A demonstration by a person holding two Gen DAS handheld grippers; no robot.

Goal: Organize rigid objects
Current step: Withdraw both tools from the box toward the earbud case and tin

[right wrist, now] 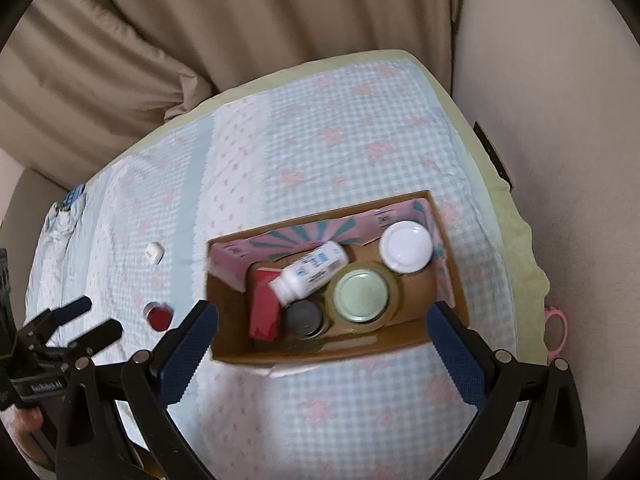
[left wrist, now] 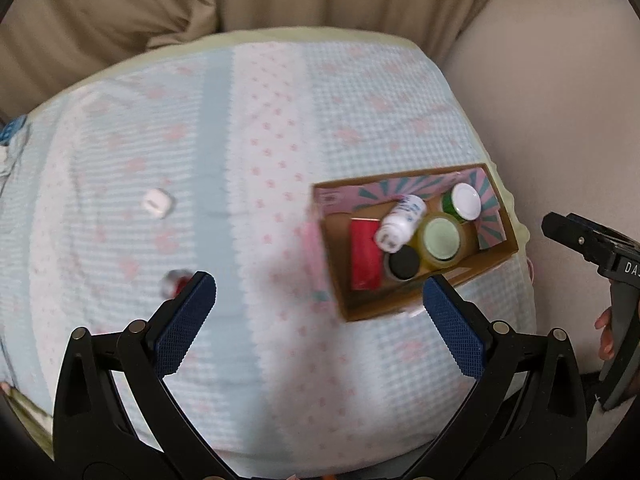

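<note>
The right gripper (right wrist: 322, 312) is held with its fingers spread wide and nothing between them, above the near wall of a cardboard box (right wrist: 320, 354); its pads (right wrist: 190, 344) are faced with ridged blue rubber on black arms. The left gripper (left wrist: 320, 300) is likewise spread and empty above the cloth, and white lettering on its body is seen in the right wrist view but is too blurred to be read. Inside the open brown box, whose flaps are printed with pink and teal rays, a white plastic bottle (right wrist: 308, 272) with a blue-printed, illegible label is seen lying tilted across a red rectangular pack (right wrist: 264, 308). Beside it are stood a black-lidded jar (right wrist: 304, 318), a pale-green-lidded glass jar (right wrist: 362, 292) and a white-lidded jar (right wrist: 406, 246) with a green body. On the quilted cloth (left wrist: 240, 140), checked in pale blue with pink flowers, a small white rounded cube (left wrist: 158, 202) and a small red-topped round item (right wrist: 159, 315) are left well apart from the box. Beige folded curtains (right wrist: 200, 32) are hung behind the covered table.
</note>
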